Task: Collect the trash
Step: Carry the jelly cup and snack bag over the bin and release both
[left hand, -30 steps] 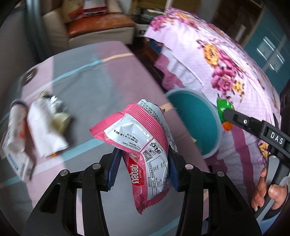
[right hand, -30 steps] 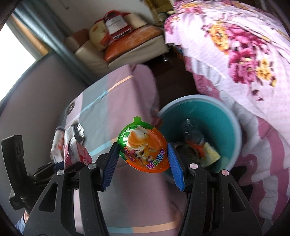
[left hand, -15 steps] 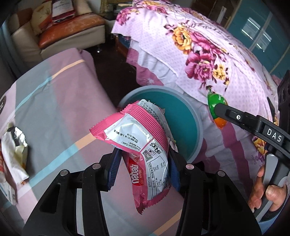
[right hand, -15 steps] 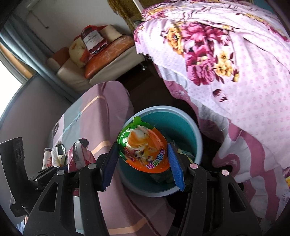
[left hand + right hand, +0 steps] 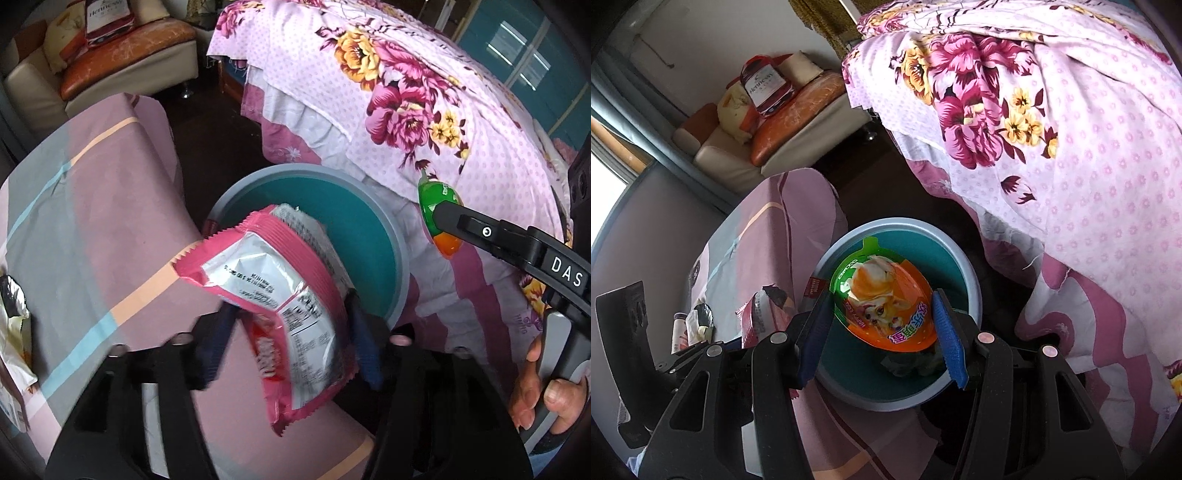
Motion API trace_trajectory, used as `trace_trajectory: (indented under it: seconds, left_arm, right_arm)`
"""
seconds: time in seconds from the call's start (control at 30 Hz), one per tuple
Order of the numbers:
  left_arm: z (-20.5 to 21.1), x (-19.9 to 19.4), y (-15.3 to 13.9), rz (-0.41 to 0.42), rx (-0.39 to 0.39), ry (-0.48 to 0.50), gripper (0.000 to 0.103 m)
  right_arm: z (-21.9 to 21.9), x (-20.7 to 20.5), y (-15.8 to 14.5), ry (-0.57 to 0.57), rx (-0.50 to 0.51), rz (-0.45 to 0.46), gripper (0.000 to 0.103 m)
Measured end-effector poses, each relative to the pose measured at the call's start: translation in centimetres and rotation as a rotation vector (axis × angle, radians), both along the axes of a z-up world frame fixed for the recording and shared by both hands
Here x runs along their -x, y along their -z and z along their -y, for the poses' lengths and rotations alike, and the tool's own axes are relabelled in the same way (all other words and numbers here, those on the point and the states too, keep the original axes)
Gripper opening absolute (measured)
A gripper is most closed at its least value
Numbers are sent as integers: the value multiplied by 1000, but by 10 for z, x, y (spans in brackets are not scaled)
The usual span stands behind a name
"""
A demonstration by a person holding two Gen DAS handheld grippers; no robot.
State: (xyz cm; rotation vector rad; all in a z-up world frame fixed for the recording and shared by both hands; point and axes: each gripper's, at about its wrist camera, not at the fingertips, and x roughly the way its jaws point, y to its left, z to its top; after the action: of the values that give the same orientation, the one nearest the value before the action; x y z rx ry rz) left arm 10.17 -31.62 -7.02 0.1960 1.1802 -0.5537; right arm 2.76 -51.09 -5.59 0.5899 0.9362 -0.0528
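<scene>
Both claws now reach the bin [image 5: 964, 258]; left claw [image 5: 291, 343] has been spreading, wrapper [image 5: 280, 295] loose; right claw [image 5: 882, 332] pinches egg pack [image 5: 882, 299].

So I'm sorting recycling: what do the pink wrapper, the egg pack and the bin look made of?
Pink wrapper: thin glossy plastic film, creased, crimped edges, probably foil-lined. Egg pack: rigid shiny plastic, printed. Bin: smooth moulded plastic, matte grey rim, teal inside.

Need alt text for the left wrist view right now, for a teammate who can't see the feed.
A pink wafer wrapper sits between the left gripper's jaws, which have just been opening, over the edge of a teal bin beside a striped table. At right, the right gripper holds a green-and-orange egg-shaped package.
</scene>
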Motion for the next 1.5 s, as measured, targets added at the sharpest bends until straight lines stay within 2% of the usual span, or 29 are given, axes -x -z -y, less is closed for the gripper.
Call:
trace_trajectory:
  seconds: [0.07,0.23,1.17,1.2,1.27,1.4,1.5]
  left_arm:
    - [1,1,0,9,-1,-5,81]
    - [-2,1,1,10,-5,-13,89]
    - [-63,4,5,-38,44,-117,92]
    - [-66,4,4,-38,49,-122,92]
    - [-71,5,2,-37,57,-129,92]
    - [-81,4,1,-42,72,-144,93]
    - [-90,5,1,-49,84,-159,94]
  right_arm:
    - [0,0,0,3,1,-3,52]
    - [-1,-1,2,1,6,-10,52]
    - [-47,-17,1,-58,54,-77,53]
    - [-49,-18,1,-59,53,-79,54]
    - [-52,-19,-1,-58,58,-78,68]
    - [-61,-20,-5,-60,65,-81,75]
    - [-67,-22,-7,-65,63,-97,76]
